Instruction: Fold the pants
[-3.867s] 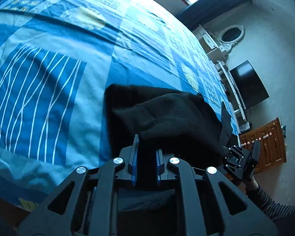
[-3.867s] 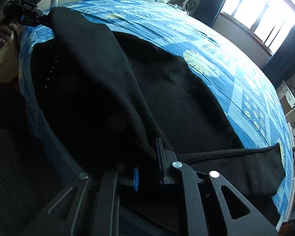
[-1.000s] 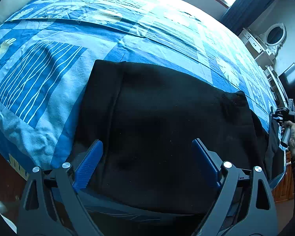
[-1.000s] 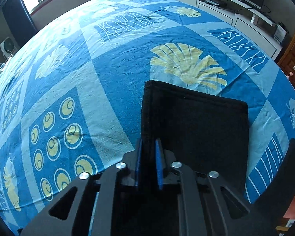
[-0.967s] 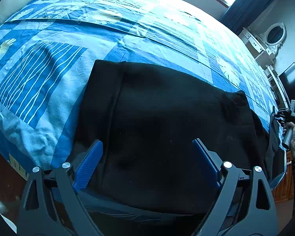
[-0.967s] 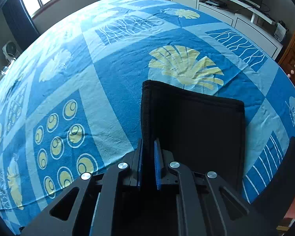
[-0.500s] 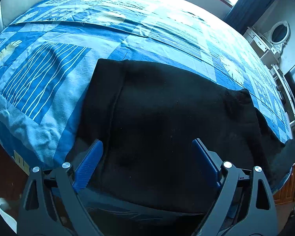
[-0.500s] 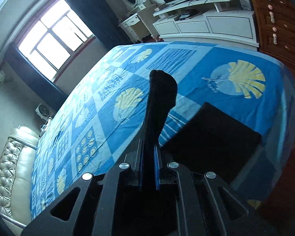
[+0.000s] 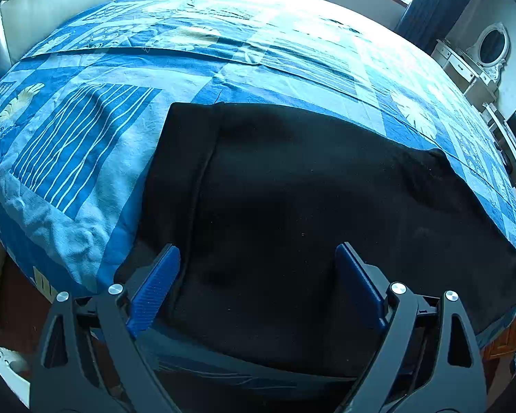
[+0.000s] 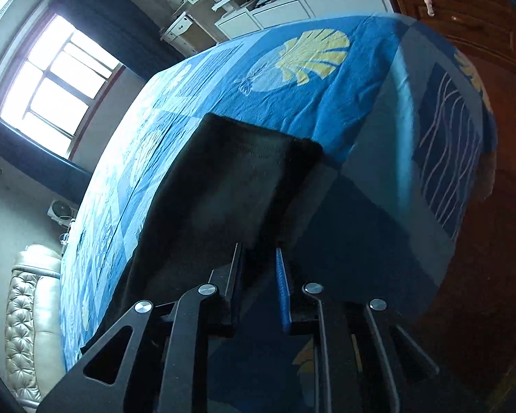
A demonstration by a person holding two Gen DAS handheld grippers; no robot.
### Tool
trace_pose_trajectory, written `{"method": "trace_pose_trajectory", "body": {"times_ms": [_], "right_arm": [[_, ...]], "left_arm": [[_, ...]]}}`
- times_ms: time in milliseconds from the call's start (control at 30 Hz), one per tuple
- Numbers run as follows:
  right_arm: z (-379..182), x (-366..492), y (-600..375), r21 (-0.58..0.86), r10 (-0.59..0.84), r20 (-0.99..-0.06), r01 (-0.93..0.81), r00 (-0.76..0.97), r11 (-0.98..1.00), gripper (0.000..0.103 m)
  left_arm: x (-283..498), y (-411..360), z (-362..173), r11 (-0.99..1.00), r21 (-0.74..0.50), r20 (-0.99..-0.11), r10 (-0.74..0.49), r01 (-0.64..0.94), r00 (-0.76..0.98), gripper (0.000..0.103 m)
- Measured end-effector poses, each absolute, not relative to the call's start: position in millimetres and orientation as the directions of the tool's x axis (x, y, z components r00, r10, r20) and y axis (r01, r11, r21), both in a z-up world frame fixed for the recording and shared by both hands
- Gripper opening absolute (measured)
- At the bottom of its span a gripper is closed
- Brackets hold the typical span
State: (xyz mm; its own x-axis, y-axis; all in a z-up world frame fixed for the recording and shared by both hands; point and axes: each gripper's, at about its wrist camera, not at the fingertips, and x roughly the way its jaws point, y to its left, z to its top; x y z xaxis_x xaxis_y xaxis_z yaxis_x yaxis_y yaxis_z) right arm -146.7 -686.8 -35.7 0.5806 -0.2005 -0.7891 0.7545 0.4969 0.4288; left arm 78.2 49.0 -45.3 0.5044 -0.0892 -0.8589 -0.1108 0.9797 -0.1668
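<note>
The black pants (image 9: 292, 213) lie flat along the near edge of the bed, waistband end to the left in the left wrist view. My left gripper (image 9: 258, 282) is wide open just above the pants near the bed edge, holding nothing. In the right wrist view the leg end of the pants (image 10: 230, 179) lies on the bed near its corner. My right gripper (image 10: 258, 272) is partly open at the pants' near edge, with a gap between the pads; the cloth no longer sits clamped between them.
The bed carries a blue patterned cover (image 9: 86, 144) with yellow shells (image 10: 309, 58). A padded headboard (image 10: 27, 309) is at one end. A white cabinet (image 10: 292, 10), a wooden dresser (image 10: 464, 7) and a window (image 10: 51, 82) surround the bed.
My right gripper lowered the lifted leg end onto the bed and its jaws parted, letting the cloth go. My left gripper stayed open and drew back a little.
</note>
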Motion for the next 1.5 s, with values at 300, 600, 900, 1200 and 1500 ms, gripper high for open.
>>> {"method": "trace_pose_trajectory", "body": {"times_ms": [300,600,900,1200,1500], "right_arm": [[-7.1,-78.8,-738.9,0.338,-0.223,-0.773,0.684,0.593,0.646,0.046],[-43.5,6.2,-750.1,0.129,-0.180,-0.892,0.616,0.414,0.777,0.028],[-39.2,-13.7,-758.5,0.133,-0.284,-0.821,0.652,0.494,0.747,0.012],[-36.5,-71.6,-807.4,0.507,-0.075,-0.749,0.642,0.658,0.575,0.059],[-62.5,-152.8,-813.2,0.760,0.126,-0.614,0.540,0.779,0.360,0.061]], "left_arm": [[80.0,48.7,-45.9,0.976,-0.168,-0.861,-0.076,-0.140,0.503,0.093],[81.0,46.1,-47.3,0.977,-0.147,-0.863,-0.051,-0.154,0.502,0.094],[82.2,42.2,-49.9,0.976,-0.136,-0.863,-0.033,-0.168,0.505,0.098],[80.0,42.8,-46.8,0.978,-0.145,-0.858,-0.047,-0.153,0.512,0.098],[71.2,41.2,-42.9,0.976,-0.152,-0.850,-0.049,-0.155,0.525,0.098]]}}
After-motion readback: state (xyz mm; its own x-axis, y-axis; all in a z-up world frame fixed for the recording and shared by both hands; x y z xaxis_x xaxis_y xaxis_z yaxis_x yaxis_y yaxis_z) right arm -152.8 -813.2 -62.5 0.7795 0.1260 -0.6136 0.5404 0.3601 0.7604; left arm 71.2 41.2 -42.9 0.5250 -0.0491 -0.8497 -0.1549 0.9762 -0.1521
